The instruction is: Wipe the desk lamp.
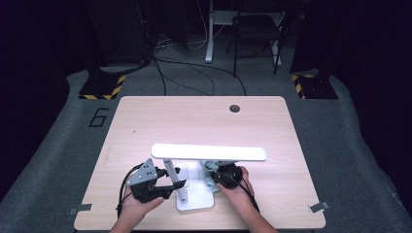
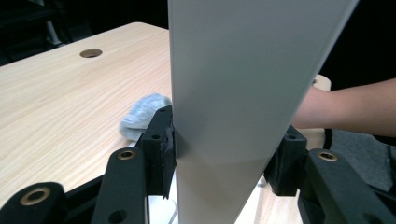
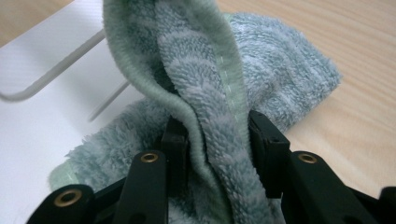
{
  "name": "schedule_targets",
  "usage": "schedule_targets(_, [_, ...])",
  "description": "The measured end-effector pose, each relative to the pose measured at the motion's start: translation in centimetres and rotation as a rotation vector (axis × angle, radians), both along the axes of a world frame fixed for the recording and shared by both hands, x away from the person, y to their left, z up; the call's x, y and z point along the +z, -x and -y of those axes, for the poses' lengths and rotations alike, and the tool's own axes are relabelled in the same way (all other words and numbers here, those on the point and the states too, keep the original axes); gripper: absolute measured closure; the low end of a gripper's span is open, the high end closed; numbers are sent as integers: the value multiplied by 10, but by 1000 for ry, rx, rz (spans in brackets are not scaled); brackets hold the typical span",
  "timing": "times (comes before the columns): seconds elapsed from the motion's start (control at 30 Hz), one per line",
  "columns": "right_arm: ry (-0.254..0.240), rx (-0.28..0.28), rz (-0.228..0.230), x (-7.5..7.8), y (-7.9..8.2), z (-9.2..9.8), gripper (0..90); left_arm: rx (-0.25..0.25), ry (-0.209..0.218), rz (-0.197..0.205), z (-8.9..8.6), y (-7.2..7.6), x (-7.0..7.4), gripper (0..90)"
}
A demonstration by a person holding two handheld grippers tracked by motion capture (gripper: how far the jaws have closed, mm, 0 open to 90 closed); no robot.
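Standing on wooden table point(image 1: 145, 121): white lamp point(image 1: 209, 152)

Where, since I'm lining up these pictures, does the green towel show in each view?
High view: green towel lower centre, under the lamp head, at the base's right edge.
Left gripper view: pale lump centre-left, just left of the stem.
Right gripper view: centre, folded upright between the black jaws.
Shared landmark: white lamp.

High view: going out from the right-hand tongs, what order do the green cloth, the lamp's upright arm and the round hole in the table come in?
1. Green cloth, at the right tongs, on the lamp base.
2. Lamp arm, further left.
3. Round hole, near the table's far edge.
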State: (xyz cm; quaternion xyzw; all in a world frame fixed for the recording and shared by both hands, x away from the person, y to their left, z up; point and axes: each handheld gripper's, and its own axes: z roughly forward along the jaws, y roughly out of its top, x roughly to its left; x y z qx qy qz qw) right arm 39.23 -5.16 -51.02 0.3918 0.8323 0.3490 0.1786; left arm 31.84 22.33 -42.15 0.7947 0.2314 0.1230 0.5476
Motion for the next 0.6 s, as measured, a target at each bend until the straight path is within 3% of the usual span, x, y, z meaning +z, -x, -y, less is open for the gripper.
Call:
schedule_targets(0.13, [-16, -10, -14, 0, -9, -2, 632, -48, 29, -16, -6, -3, -3, 477])
schedule_targets(0.27, [-34, -1, -25, 1, -14, 1, 633, -88, -12, -28, -8, -5, -11, 455])
schedule_targets(0.37, [-51, -13, -43, 4, -19, 3, 621, -84, -16, -1, -10, -5, -15, 507])
schedule_targets(0.5, [-76, -36, -80, 7, -23, 2, 509, -80, -12, 16, -9, -4, -16, 522])
schedule_targets(0.6, [-96, -49, -25, 10, -26, 2, 435, -70, -22, 23, -8, -2, -16, 527])
